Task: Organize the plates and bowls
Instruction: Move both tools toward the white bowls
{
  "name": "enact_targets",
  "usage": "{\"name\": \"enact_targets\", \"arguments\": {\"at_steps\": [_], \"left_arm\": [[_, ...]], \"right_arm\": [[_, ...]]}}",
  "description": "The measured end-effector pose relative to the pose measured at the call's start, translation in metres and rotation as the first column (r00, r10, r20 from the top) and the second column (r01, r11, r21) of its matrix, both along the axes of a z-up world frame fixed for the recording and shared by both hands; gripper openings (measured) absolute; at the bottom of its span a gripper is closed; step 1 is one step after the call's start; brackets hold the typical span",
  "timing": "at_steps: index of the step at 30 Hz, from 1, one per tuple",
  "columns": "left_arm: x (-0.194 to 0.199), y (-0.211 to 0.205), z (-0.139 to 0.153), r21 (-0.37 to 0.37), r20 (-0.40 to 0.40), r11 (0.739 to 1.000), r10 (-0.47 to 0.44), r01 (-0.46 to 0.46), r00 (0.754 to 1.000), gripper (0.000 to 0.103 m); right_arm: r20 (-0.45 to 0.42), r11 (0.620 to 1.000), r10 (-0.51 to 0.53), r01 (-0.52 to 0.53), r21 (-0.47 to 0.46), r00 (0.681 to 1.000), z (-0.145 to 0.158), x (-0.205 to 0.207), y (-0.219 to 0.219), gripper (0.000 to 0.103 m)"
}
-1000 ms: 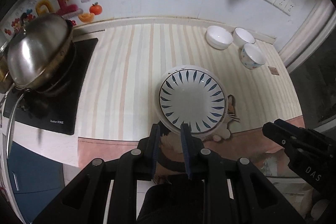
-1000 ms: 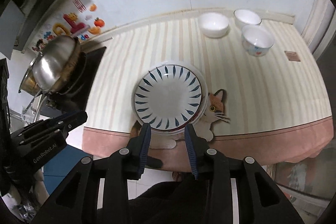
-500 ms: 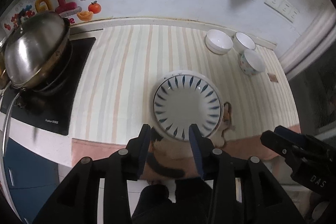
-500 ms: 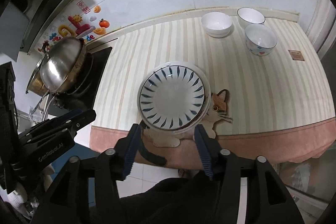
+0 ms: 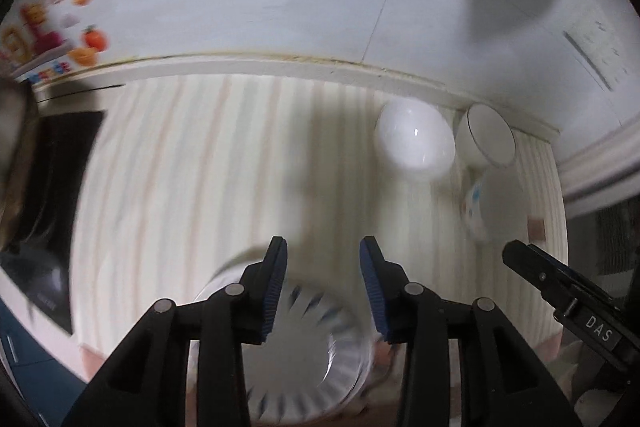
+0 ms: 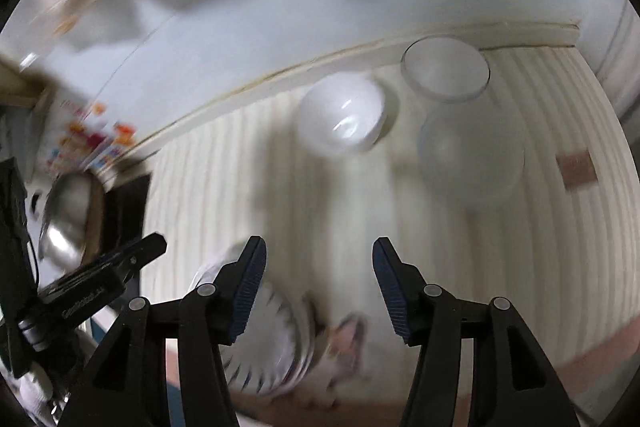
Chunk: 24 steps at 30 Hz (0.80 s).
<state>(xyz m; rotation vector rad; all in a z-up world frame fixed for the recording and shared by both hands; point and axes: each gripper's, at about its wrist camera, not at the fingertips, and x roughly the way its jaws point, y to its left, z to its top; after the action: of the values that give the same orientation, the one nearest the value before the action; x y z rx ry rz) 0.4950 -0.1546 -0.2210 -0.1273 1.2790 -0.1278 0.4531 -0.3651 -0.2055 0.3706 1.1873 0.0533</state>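
Striped counter (image 5: 224,163), plate (image 5: 304,359) motion-blurred

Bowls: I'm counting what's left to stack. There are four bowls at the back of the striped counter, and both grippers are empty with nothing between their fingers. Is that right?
Not quite: there are three bowls, not four. The right wrist view shows a white bowl, a second bowl by the wall, and a third bowl nearer the camera. The rest holds: the left gripper and right gripper are both empty.

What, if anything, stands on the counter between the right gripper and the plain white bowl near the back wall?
Nothing visible: only bare striped counter lies between the right gripper and the white bowl; the plate stack sits below its jaws.
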Motion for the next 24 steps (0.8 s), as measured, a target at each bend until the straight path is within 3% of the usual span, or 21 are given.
{"name": "enact_targets", "arguments": {"at_steps": [4,10,16,18,19,24], "left_arm": [[0.061,-0.028,-0.035,0.002,-0.072,1.000,-0.005,0.005,0.997,0.035],[0.118,-0.057,-0.084,0.000,-0.164,1.000,-0.026,0.026,0.986,0.035],[0.143,-0.081,-0.115,0.010,-0.209,0.997,-0.077,0.081,0.975,0.034],[0.145,-0.088,-0.121,0.013,-0.211,0.994,-0.102,0.108,0.972,0.018],[0.145,-0.092,-0.124,0.018,-0.212,0.992,-0.117,0.123,0.970,0.017],[0.134,-0.099,-0.120,0.052,-0.182,0.987,-0.138,0.150,0.974,0.014]], "right_arm": [[-0.032,1.000,-0.014,0.014,-0.003,0.999,-0.030,0.070,-0.035,0.058],[-0.104,1.000,-0.007,0.009,0.014,0.995,-0.076,0.141,-0.061,0.056],[-0.160,0.999,0.028,-0.032,-0.021,0.987,-0.110,0.178,-0.053,0.029],[-0.182,0.998,0.041,-0.049,-0.042,0.982,-0.119,0.185,-0.050,0.018],[-0.197,0.997,0.040,-0.053,-0.059,0.980,-0.124,0.188,-0.048,0.014],[-0.210,0.995,0.037,-0.056,-0.087,0.977,-0.132,0.191,-0.045,0.010]]}}
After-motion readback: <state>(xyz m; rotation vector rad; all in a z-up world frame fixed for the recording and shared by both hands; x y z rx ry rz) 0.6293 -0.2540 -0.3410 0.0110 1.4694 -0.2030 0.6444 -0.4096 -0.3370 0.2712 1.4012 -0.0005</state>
